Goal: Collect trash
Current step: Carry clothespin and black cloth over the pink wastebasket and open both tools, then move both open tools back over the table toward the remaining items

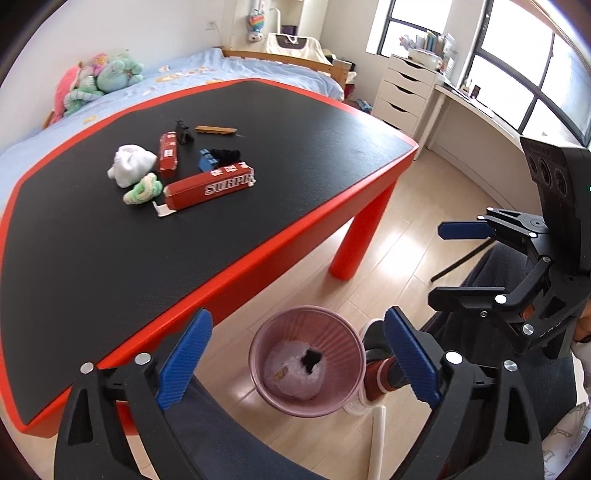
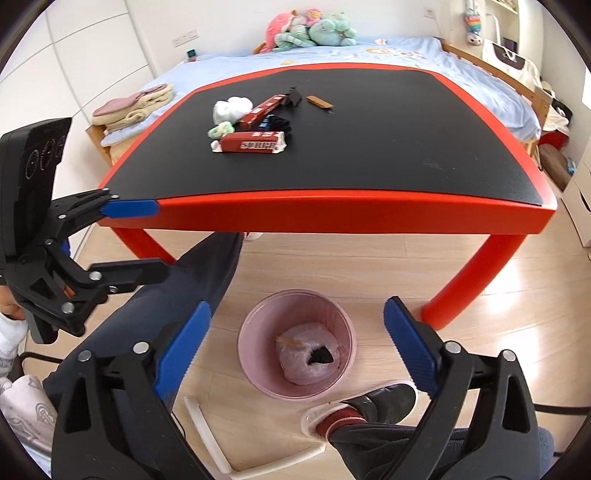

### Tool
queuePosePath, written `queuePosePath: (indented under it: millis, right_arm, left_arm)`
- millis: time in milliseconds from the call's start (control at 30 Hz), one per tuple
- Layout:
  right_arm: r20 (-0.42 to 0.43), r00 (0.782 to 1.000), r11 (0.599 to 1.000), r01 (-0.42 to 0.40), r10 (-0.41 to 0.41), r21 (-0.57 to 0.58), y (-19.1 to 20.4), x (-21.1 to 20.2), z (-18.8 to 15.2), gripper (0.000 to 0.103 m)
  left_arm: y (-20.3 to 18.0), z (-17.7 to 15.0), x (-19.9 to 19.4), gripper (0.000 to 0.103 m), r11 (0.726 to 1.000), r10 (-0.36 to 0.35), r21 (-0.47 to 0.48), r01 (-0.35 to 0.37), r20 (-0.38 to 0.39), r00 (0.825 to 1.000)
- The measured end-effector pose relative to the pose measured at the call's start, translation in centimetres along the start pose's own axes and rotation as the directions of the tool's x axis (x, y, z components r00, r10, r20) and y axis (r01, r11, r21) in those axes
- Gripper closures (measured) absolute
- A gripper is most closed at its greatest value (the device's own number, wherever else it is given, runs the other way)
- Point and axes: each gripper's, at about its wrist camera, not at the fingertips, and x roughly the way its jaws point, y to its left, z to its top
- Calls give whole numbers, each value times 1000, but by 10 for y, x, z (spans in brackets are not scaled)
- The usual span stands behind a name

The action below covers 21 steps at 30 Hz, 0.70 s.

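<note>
A pink waste bin (image 1: 334,341) (image 2: 255,325) stands on the floor below both grippers, with a crumpled clear bag and a dark scrap inside. On the black table top (image 1: 277,122) (image 2: 369,147) lies a cluster of items: a red "SURPRISE" box (image 1: 210,188) (image 2: 253,143), a second red box (image 1: 168,155) (image 2: 263,108), a white wad (image 1: 130,165) (image 2: 229,108), a green-white wad (image 1: 143,189) (image 2: 221,129), a blue and black piece (image 1: 218,157), a black clip (image 1: 183,132) and a brown strip (image 1: 215,129) (image 2: 319,100). My left gripper (image 1: 297,360) is open and empty over the bin. My right gripper (image 2: 295,354) is open and empty over the bin too.
The table has a red rim and red legs (image 2: 469,280). The person's legs and slippered foot (image 2: 373,406) are beside the bin. A bed with plush toys (image 2: 314,31) lies behind the table. White drawers (image 1: 404,92) stand by the window.
</note>
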Motion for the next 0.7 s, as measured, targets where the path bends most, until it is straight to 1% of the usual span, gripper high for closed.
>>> queuePosePath:
  millis: [33, 233, 433, 700]
  right_arm:
    - [1, 1000, 1000, 6, -6, 6, -1, 0, 0, 7]
    - [-9, 1000, 1000, -4, 4, 13, 1, 3, 1, 4]
    - [-5, 1000, 1000, -12, 12, 15, 3, 3, 5, 4]
    - [4, 1000, 1000, -12, 12, 1, 7, 0, 18, 3]
  left_arm:
    - [2, 0, -1, 8, 1000, 4, -10, -4, 3, 1000]
    - [9, -2, -6, 8, 999, 17, -38, -17, 12, 1000]
    - [17, -2, -9, 8, 998, 22, -66, -20, 25, 999]
    - [33, 4, -19, 8, 994, 41, -103, -36, 48, 998]
